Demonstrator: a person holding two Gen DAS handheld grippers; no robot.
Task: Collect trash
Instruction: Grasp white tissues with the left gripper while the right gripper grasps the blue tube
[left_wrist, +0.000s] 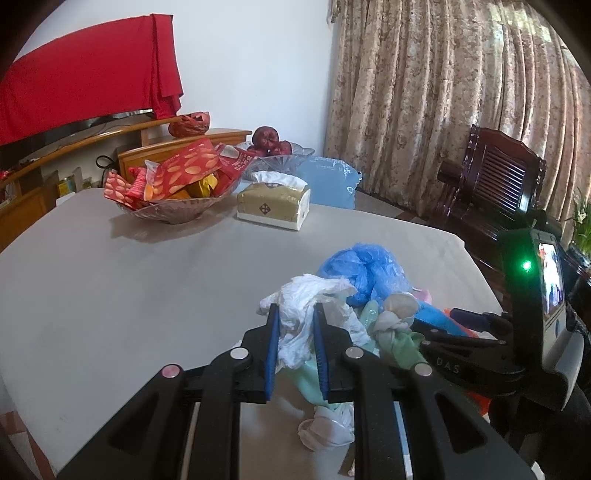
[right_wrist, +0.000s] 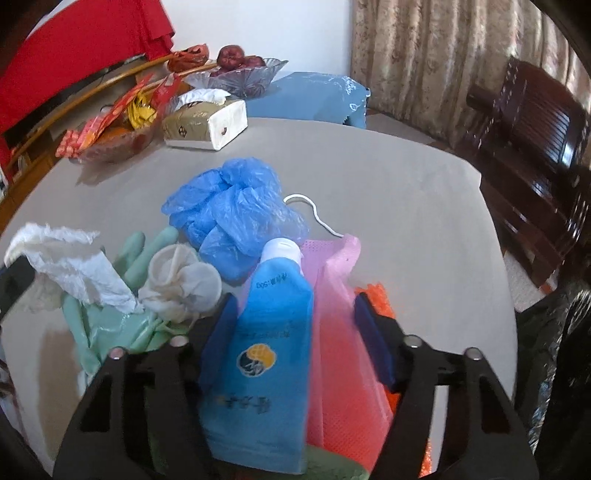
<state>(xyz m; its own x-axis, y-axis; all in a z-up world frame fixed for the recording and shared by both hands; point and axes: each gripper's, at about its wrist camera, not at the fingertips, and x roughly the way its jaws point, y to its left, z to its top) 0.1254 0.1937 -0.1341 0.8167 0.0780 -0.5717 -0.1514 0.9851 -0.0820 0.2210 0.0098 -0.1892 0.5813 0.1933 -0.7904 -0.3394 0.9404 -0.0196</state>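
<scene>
A heap of trash lies on the grey table (left_wrist: 110, 277). My left gripper (left_wrist: 295, 310) is shut on a crumpled white tissue (left_wrist: 310, 291), which sticks up between its blue pads. Beside the tissue are green rubber gloves (right_wrist: 136, 258), a knotted cream cloth (right_wrist: 184, 280) and crumpled blue plastic covers (right_wrist: 236, 218). My right gripper (right_wrist: 295, 297) straddles a blue refill pouch with a white cap (right_wrist: 273, 332) and a pink mesh bag (right_wrist: 336, 332). Its left pad lies against the pouch and its right pad against the mesh. Orange netting (right_wrist: 376, 295) shows behind the right finger.
At the table's far side stand a tissue box (left_wrist: 273, 203), a glass bowl of red snack packets (left_wrist: 173, 184) and a glass fruit bowl (left_wrist: 280, 155). A white cord (right_wrist: 314, 214) lies past the pink bag. A dark wooden chair (left_wrist: 495, 184) stands to the right.
</scene>
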